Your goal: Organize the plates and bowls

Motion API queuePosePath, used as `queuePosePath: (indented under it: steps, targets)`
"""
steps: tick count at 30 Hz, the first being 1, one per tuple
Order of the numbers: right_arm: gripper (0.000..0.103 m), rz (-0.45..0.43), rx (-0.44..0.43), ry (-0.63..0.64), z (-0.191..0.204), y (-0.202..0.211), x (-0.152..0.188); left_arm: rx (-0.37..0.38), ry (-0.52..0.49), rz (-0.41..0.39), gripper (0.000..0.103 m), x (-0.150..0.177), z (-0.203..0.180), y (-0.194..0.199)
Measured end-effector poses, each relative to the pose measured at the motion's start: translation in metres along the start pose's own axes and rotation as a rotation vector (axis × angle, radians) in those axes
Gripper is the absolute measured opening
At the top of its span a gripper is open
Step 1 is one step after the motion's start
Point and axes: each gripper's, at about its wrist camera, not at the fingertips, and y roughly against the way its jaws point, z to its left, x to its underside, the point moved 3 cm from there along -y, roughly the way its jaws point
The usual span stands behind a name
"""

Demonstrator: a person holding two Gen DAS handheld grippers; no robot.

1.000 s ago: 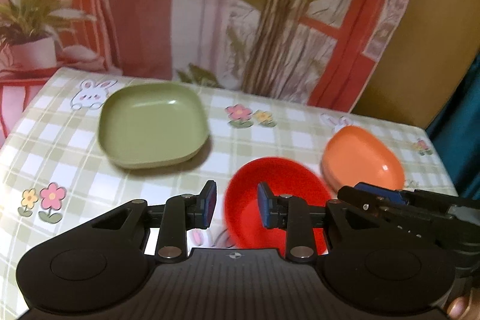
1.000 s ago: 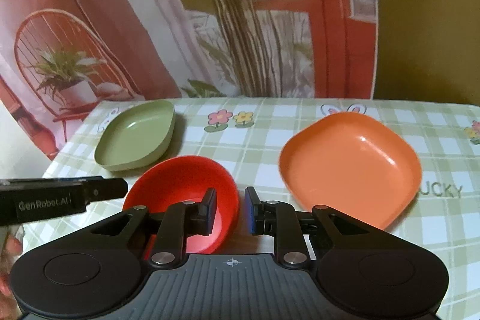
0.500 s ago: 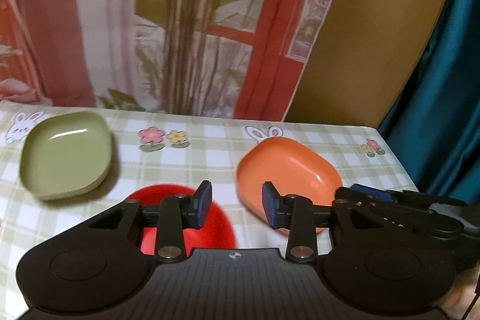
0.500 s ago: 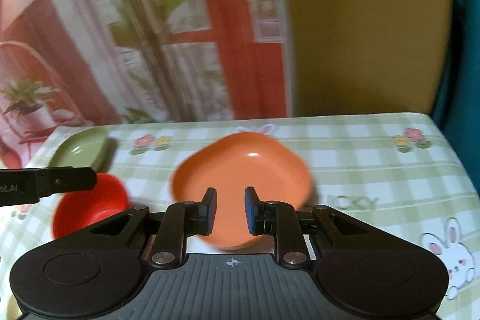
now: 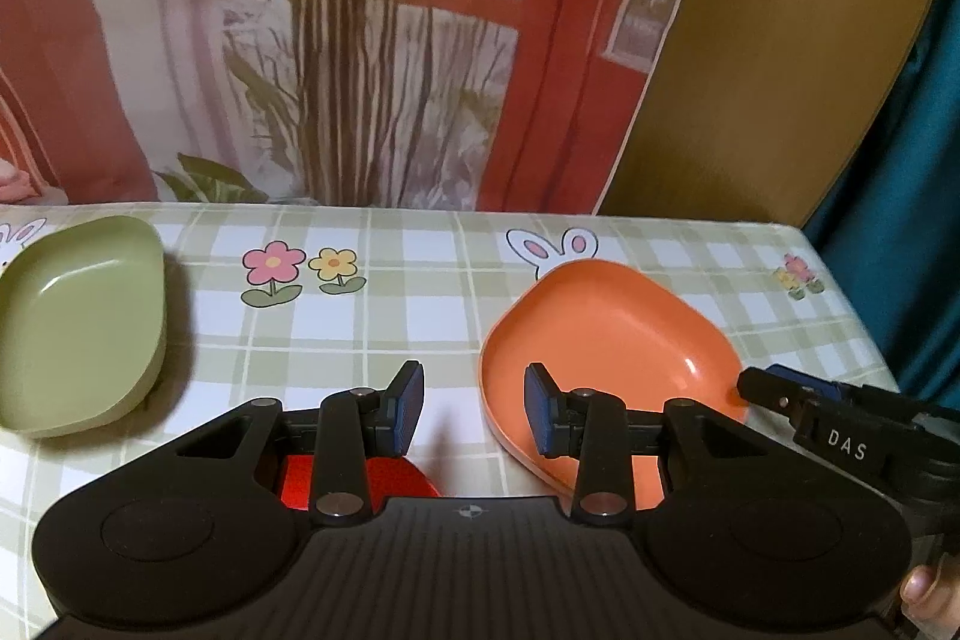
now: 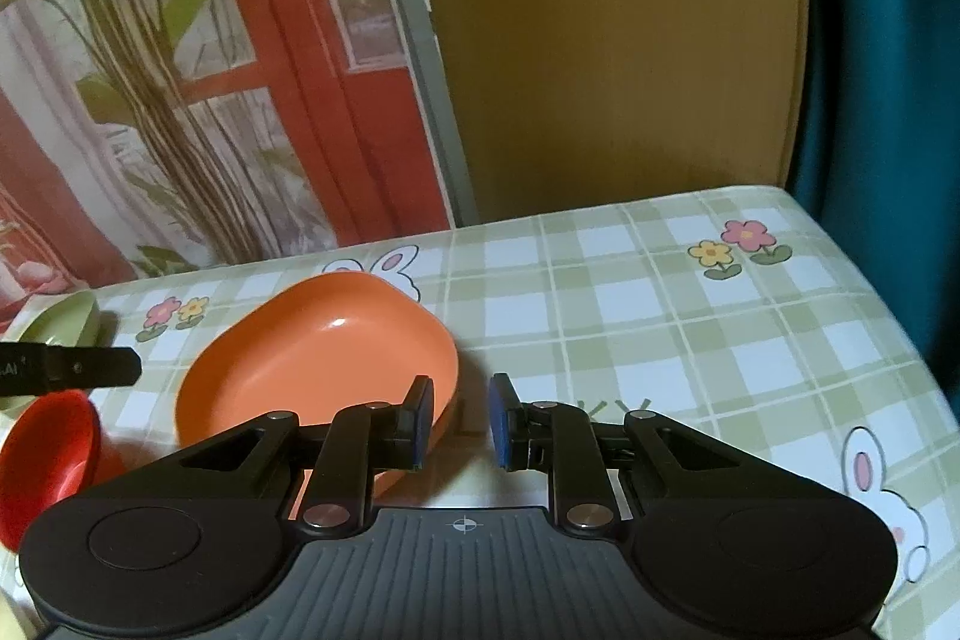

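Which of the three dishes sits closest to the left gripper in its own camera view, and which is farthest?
From the left gripper, in the left wrist view:
1. Red bowl, just under its left finger, mostly hidden by the gripper body.
2. Orange plate, its near rim behind the right finger.
3. Green plate, off at the table's left edge, well apart.

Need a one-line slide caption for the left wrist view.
Left tongs open and empty above checked tablecloth, between green plate and orange plate.
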Motion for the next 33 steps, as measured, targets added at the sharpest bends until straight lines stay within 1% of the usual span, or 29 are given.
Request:
queuePosePath:
  steps: [8,11,20,21,22,25,28,33]
  targets:
    - [0.019,0.018,-0.009,-0.028,0.004,-0.021,-0.001,-0.018,-0.032,0.041,0.039,0.002,-0.008,-0.021]
    - [0.015,0.022,-0.017,-0.032,0.006,-0.023,-0.001,-0.013,-0.038,0.049,0.039,0.003,-0.011,-0.026]
    - [0.012,0.027,-0.018,-0.062,0.005,-0.030,0.001,-0.018,-0.063,0.071,0.038,0.009,-0.024,-0.036]
    - [0.011,0.030,-0.016,-0.065,0.004,-0.031,0.001,-0.020,-0.067,0.068,0.037,0.009,-0.025,-0.036]
    - [0.010,0.032,-0.012,-0.066,0.004,-0.031,0.001,-0.022,-0.072,0.065,0.030,0.010,-0.026,-0.036]
    - [0.010,0.030,-0.013,-0.076,0.003,-0.031,0.002,-0.071,-0.092,0.059,0.012,0.010,-0.025,-0.036]
    - [0.010,0.028,-0.011,-0.093,0.002,-0.031,0.002,-0.065,-0.083,0.059,0.011,0.010,-0.022,-0.035]
    - [0.009,0.027,-0.019,-0.128,0.003,-0.025,0.006,-0.078,-0.098,0.058,0.011,0.014,-0.025,-0.024]
